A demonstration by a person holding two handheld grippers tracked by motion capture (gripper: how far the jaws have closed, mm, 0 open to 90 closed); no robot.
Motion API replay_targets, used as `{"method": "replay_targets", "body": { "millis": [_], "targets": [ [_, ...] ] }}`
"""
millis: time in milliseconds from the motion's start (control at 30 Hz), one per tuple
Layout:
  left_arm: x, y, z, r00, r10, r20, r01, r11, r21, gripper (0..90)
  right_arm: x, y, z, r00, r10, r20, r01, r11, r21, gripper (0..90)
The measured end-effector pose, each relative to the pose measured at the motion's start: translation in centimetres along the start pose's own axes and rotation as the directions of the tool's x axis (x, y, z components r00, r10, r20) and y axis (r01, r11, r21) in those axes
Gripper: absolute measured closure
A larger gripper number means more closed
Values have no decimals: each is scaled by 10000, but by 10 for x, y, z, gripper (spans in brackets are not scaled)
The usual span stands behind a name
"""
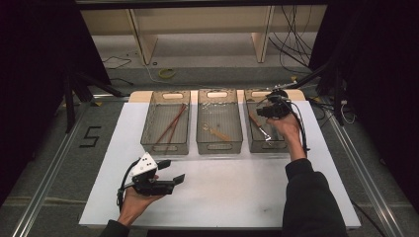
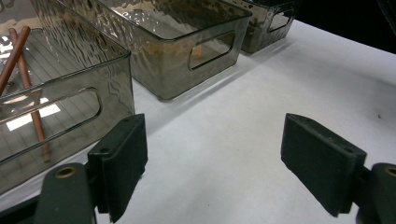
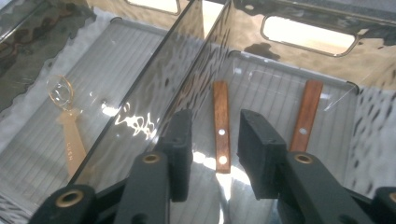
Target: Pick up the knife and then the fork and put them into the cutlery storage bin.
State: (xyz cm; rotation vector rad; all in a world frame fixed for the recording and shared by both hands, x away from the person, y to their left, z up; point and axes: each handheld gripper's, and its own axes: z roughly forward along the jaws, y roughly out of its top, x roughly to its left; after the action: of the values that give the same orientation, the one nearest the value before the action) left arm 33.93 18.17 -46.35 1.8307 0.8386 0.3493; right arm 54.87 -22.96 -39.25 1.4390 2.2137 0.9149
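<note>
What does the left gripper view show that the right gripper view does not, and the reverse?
Left gripper view: brown chopsticks in the left bin, white table between the wide-open left tongs. Right gripper view: a wooden handle in the right bin below the narrower right tongs, a clear spoon next door. Shared: the middle bin's rippled walls.

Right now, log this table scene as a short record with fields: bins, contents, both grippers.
surface: white table top
bins: three smoky clear plastic bins in a row; left bin, middle bin, right bin
left bin contents: two reddish-brown chopsticks
middle bin contents: pale clear plastic spoon
right bin contents: wooden-handled utensil, lying flat
left gripper: fingers wide open over bare table, holding nothing
right gripper: inside right bin, fingers apart either side of the wooden handle, not pressing it
</note>
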Motion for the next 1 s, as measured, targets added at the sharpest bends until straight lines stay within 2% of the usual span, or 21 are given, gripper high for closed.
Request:
{"method": "replay_targets", "body": {
  "millis": [133, 333, 433, 567, 700, 1000],
  "targets": [
    [0, 0, 0, 10000, -35, 16, 35, 10000, -37, 223, 0, -1, -9, 9997, 63, -251, -69, 9997, -236, 601],
    [1, 0, -1, 9999, -131, 65, 132, 9999, -71, 223, 7, -5, -25, 9972, -107, -743, 49, 9970, -775, 534],
    [1, 0, -1, 9999, -151, 80, 152, 9999, -76, 223, 12, -8, -30, 9947, -143, -1017, 62, 9968, -795, 487],
    [2, 0, -1, 9999, -133, 106, 133, 9999, -27, 223, 23, -14, -41, 9904, -211, -1364, 54, 9934, -1147, 416],
    [2, 0, -1, 9997, -172, 165, 172, 9999, -5, 223, 37, -24, -50, 9832, -477, -1760, 216, 9889, -1472, 373],
    [3, -1, 0, 9996, -200, 193, 199, 9998, 61, 222, 61, -45, -70, 9735, -1042, -2036, 608, 9760, -2089, 338]
  ]
}}
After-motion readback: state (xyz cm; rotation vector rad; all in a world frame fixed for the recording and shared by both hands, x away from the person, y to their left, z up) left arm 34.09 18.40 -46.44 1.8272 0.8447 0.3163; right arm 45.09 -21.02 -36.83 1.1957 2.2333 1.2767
